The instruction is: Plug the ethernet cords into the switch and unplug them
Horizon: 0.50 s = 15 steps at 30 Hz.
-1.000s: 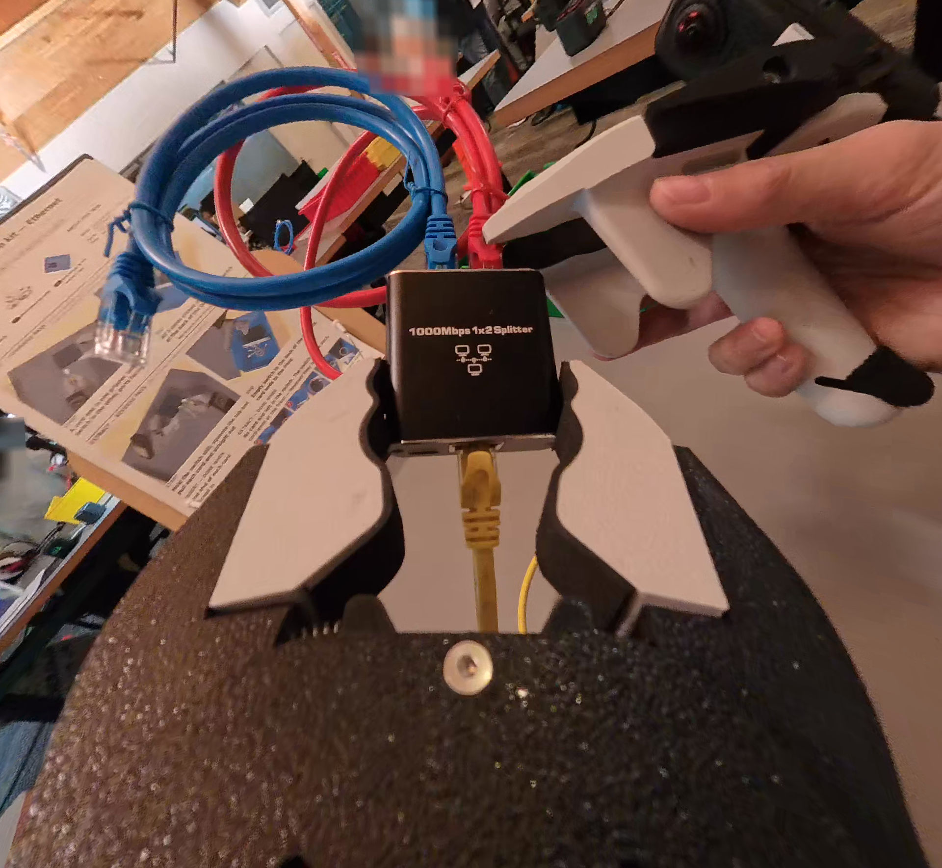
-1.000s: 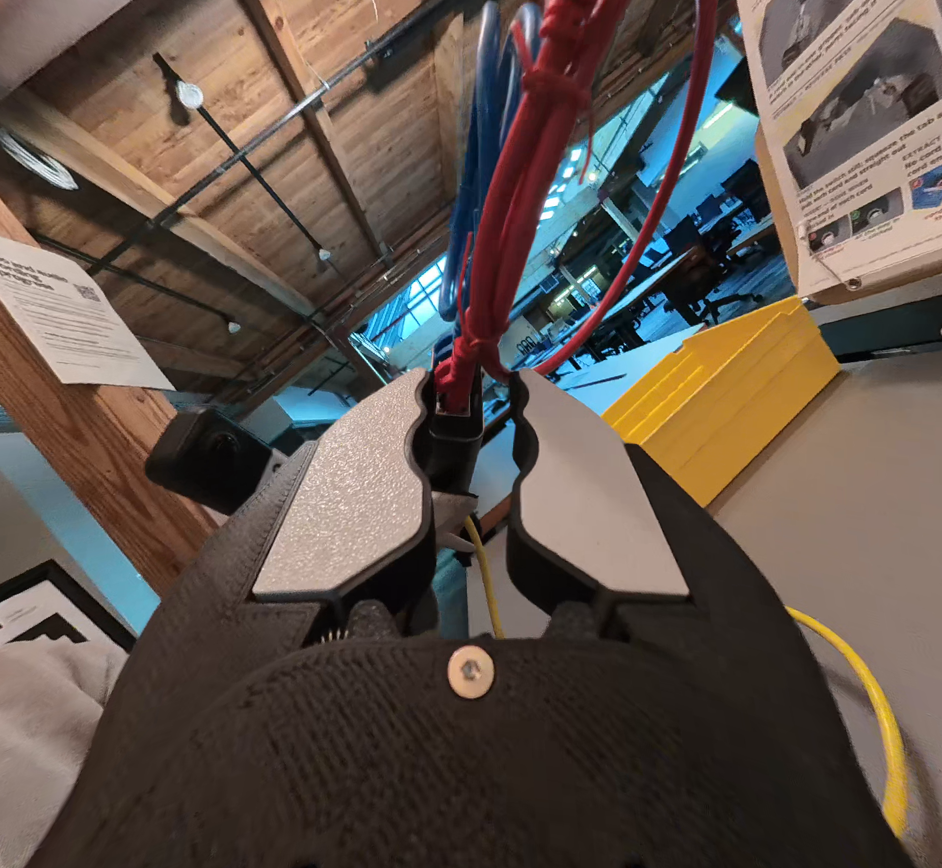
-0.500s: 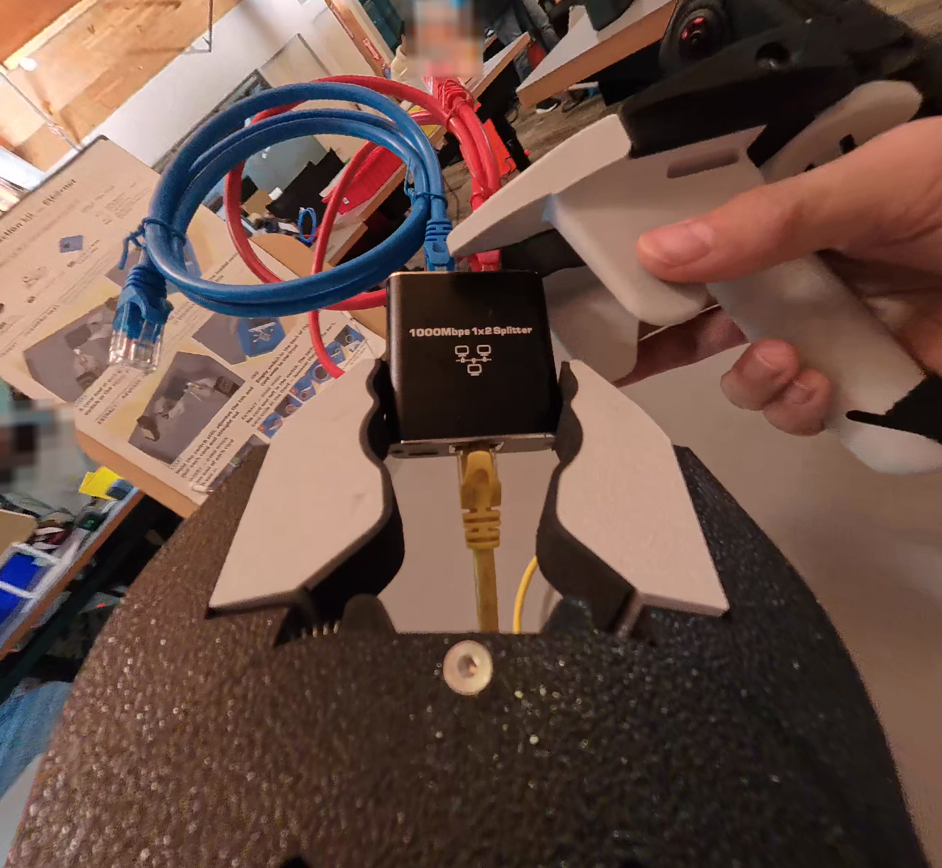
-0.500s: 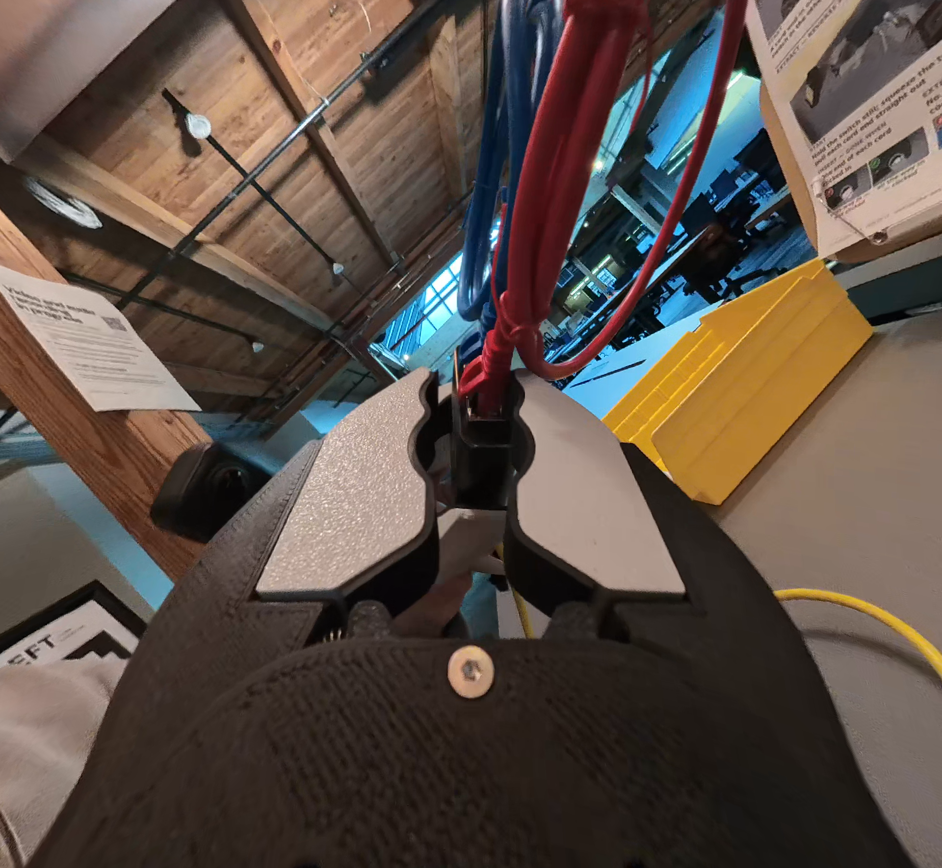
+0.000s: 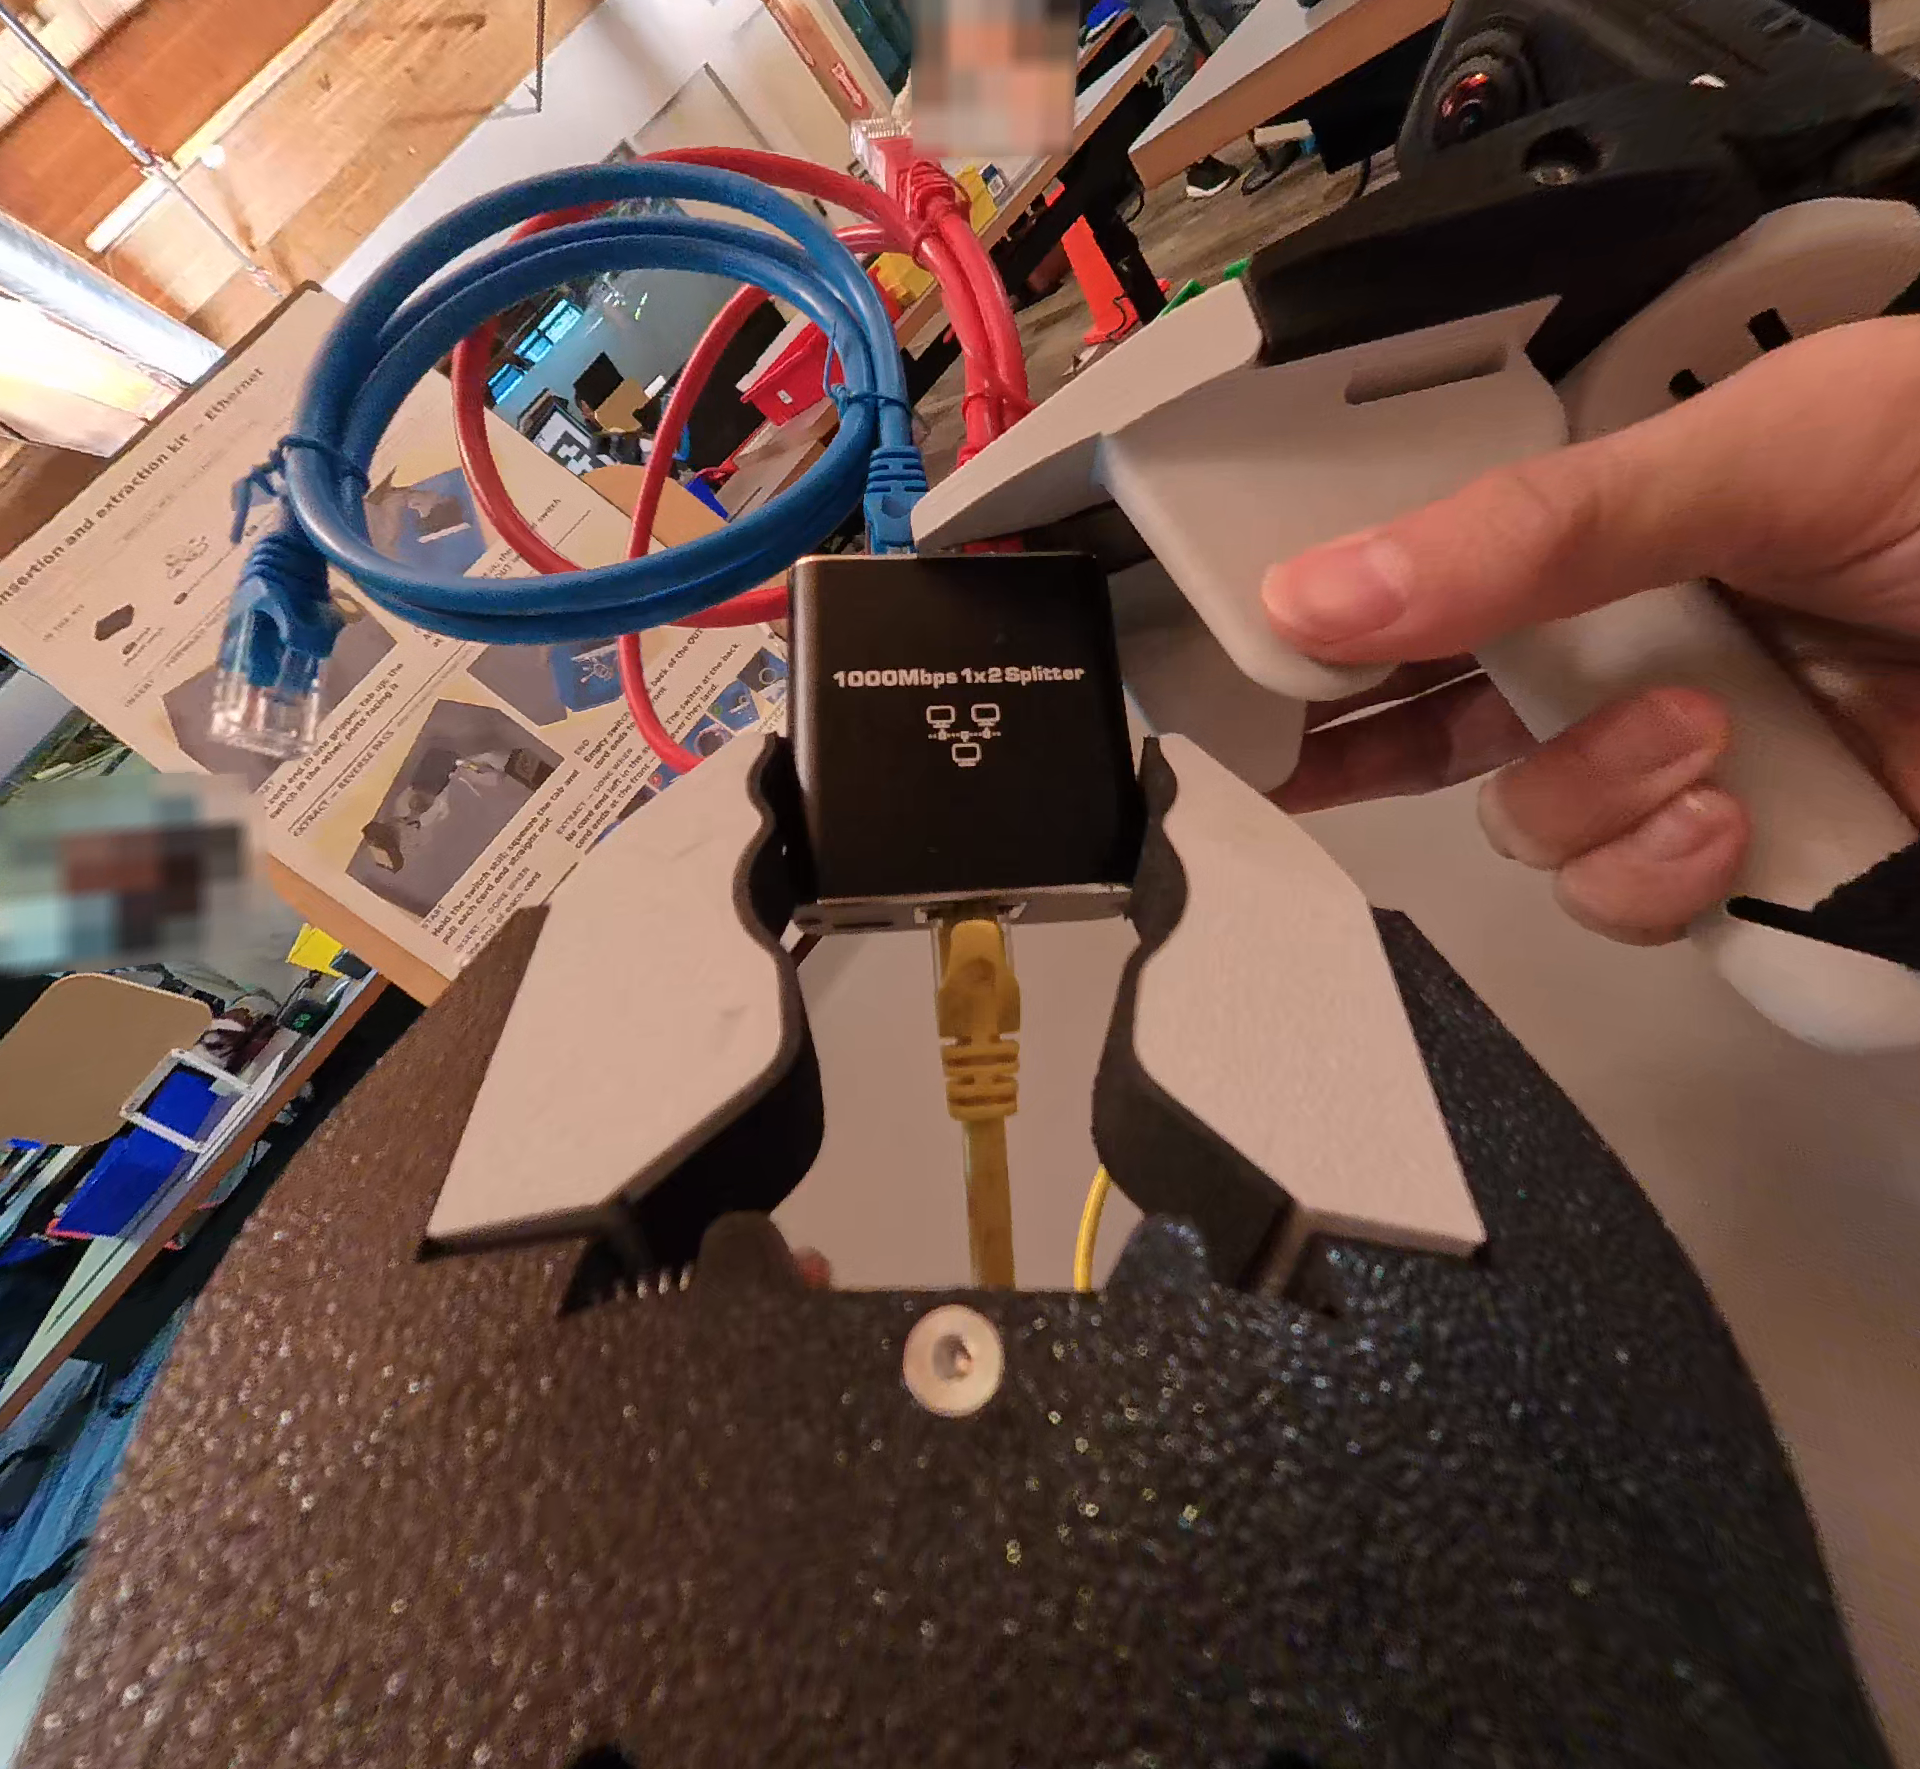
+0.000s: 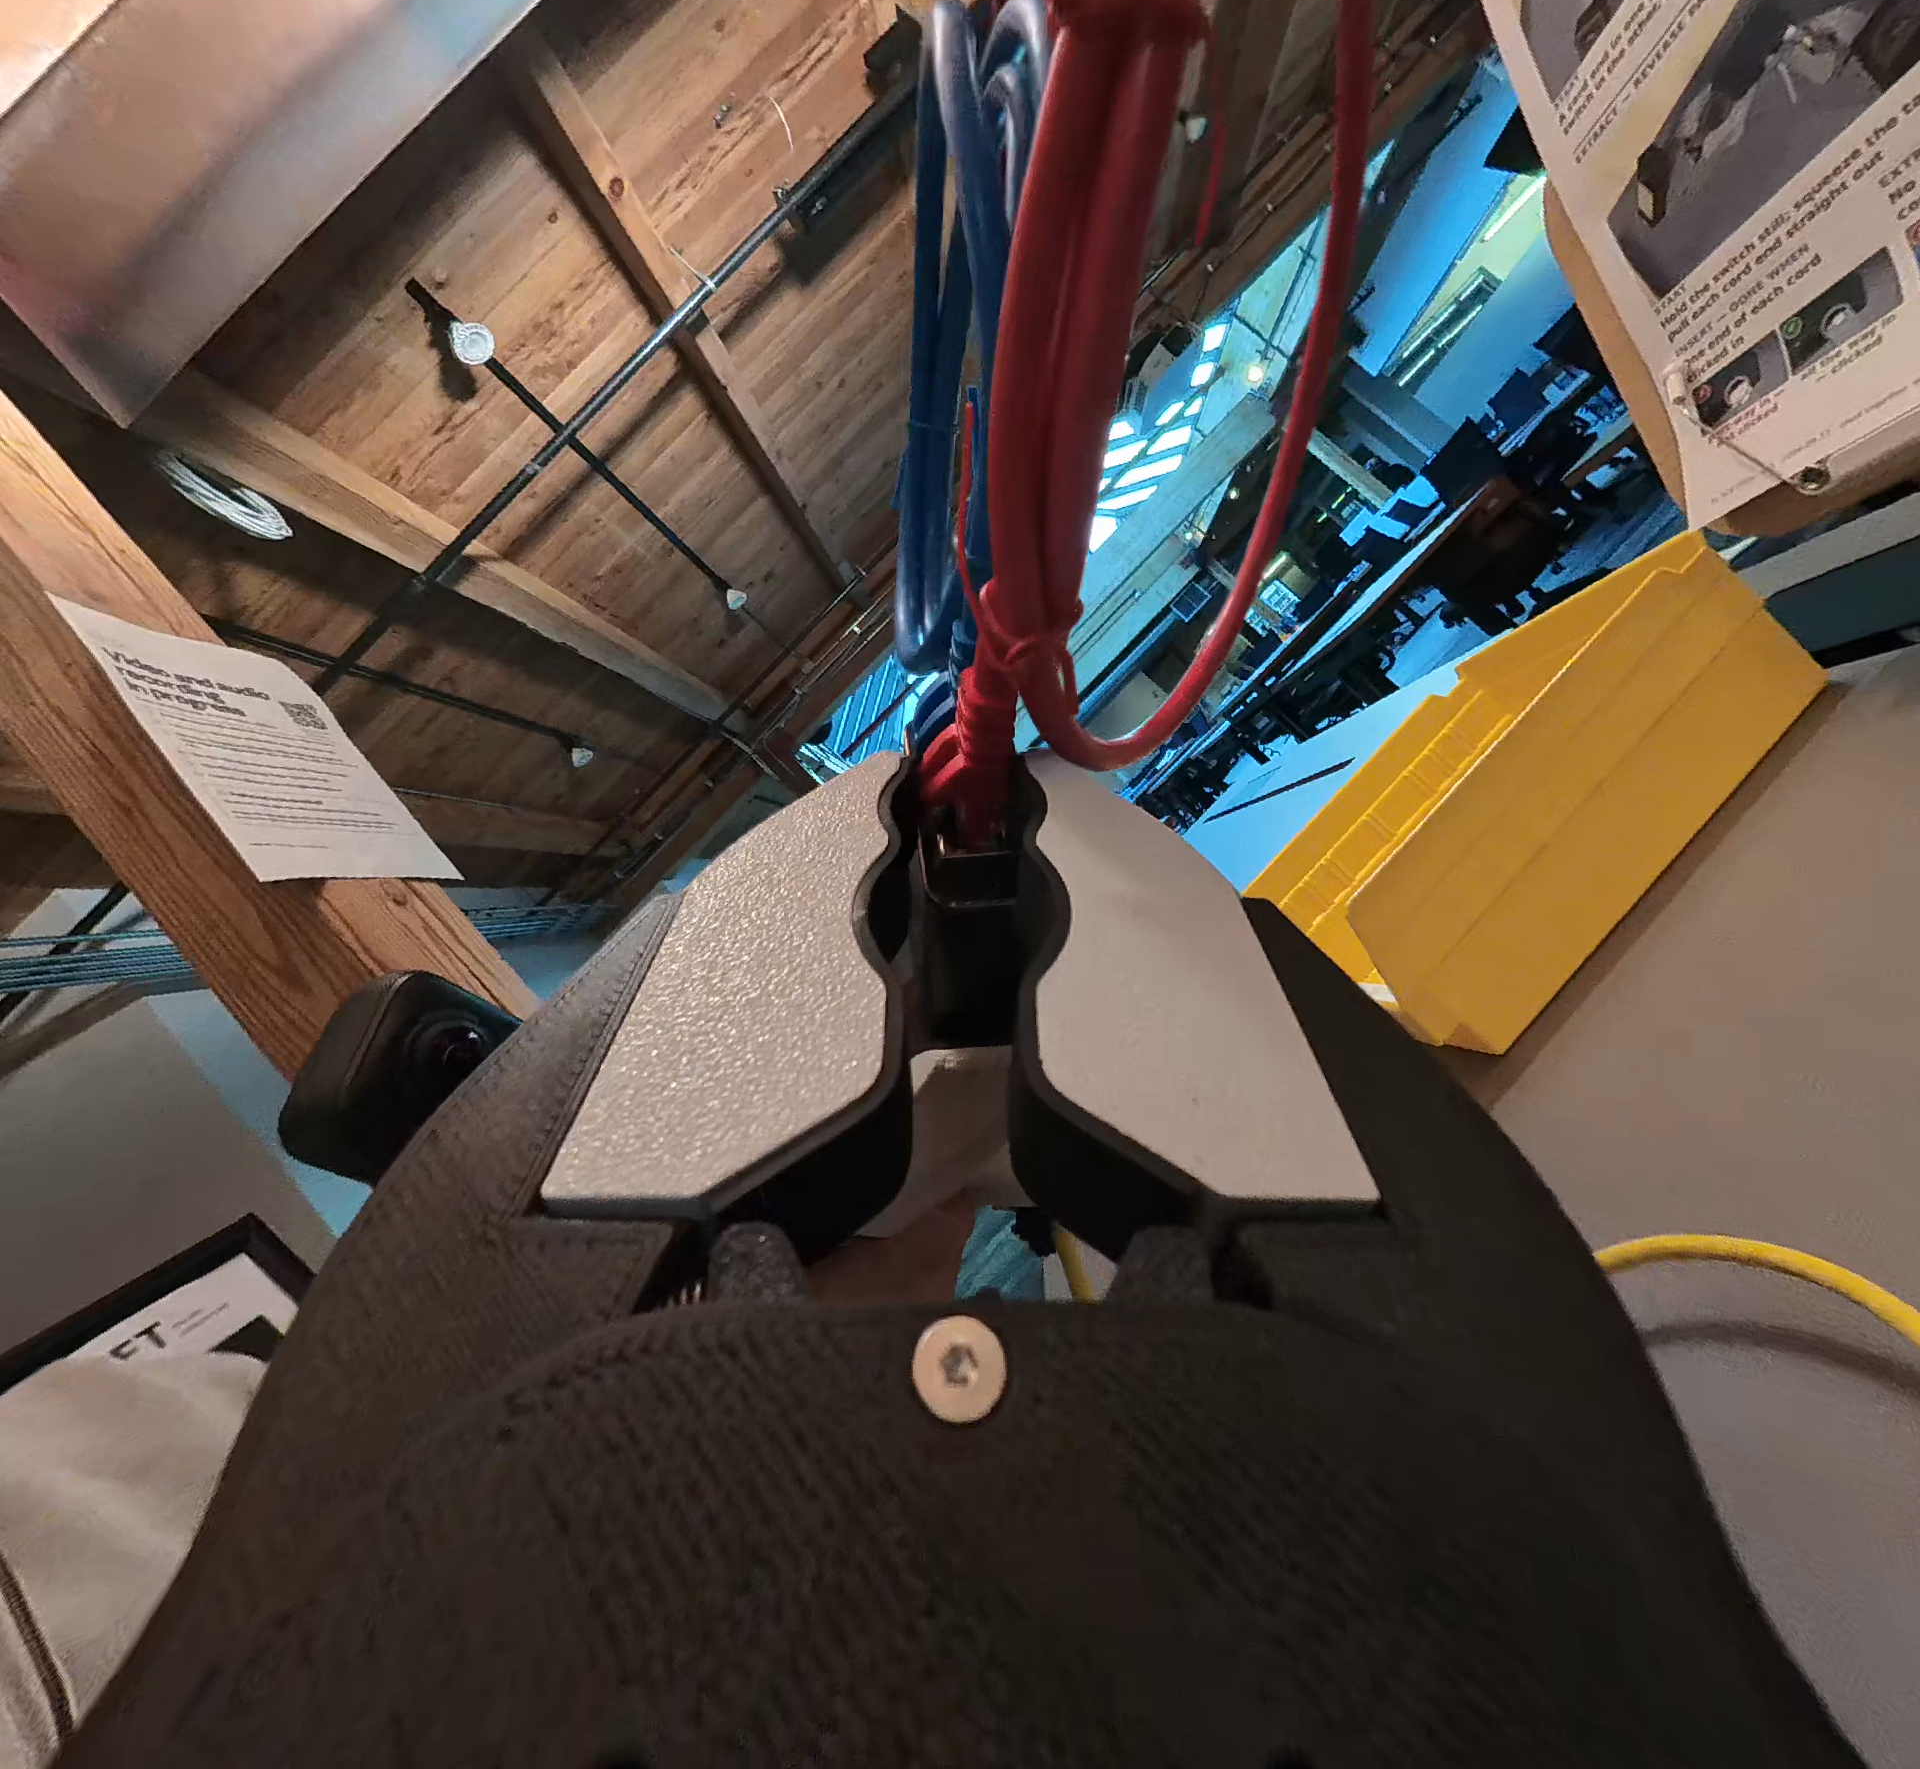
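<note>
Right gripper [image 6: 966, 846], a black-bodied tool w/ grey finger plates, has narrowed over the last sec: wide gap before, now the plates pinch the small black metal switch box [image 6: 966, 898] right where the red ethernet cord's plug [image 6: 961, 763] enters. Seen from the left wrist cam, the right gripper [image 5: 997, 514] has slid further over the box's [image 5: 961, 732] far end, covering the red plug. Blue coiled ethernet cord [image 5: 582, 410] & its clear loose plug [image 5: 260, 680] have swung a bit.
</note>
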Tool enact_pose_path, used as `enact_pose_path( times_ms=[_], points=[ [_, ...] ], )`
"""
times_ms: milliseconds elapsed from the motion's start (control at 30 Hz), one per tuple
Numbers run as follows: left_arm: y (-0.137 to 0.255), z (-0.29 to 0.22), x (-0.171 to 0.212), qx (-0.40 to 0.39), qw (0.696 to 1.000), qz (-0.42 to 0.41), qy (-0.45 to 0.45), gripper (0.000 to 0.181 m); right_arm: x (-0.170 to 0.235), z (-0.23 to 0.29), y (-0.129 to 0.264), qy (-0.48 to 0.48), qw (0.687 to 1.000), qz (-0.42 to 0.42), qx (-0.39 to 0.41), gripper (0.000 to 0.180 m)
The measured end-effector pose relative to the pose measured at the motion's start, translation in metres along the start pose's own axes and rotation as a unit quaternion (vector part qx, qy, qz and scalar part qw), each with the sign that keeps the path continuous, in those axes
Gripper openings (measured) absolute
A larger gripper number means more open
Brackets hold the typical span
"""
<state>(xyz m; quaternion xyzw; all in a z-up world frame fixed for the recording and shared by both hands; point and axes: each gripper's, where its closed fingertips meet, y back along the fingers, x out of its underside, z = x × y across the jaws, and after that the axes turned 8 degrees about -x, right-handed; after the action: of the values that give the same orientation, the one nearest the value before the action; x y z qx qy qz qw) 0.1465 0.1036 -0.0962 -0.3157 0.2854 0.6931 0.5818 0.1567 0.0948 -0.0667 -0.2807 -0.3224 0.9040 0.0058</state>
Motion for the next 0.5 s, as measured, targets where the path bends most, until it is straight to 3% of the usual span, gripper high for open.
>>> enact_pose_path(
  times_ms=[167, 500],
  points=[
    [-0.004, -0.003, 0.006, 0.013, 1.000, -0.006, 0.024, 0.063, 0.002, -0.005, 0.001, 0.022, 1.000, 0.001, 0.001, 0.016],
    [-0.014, -0.010, 0.026, -0.016, 1.000, -0.008, -0.026, 0.063, 0.007, -0.029, 0.011, -0.021, 0.999, -0.008, -0.026, 0.016]
  ],
)
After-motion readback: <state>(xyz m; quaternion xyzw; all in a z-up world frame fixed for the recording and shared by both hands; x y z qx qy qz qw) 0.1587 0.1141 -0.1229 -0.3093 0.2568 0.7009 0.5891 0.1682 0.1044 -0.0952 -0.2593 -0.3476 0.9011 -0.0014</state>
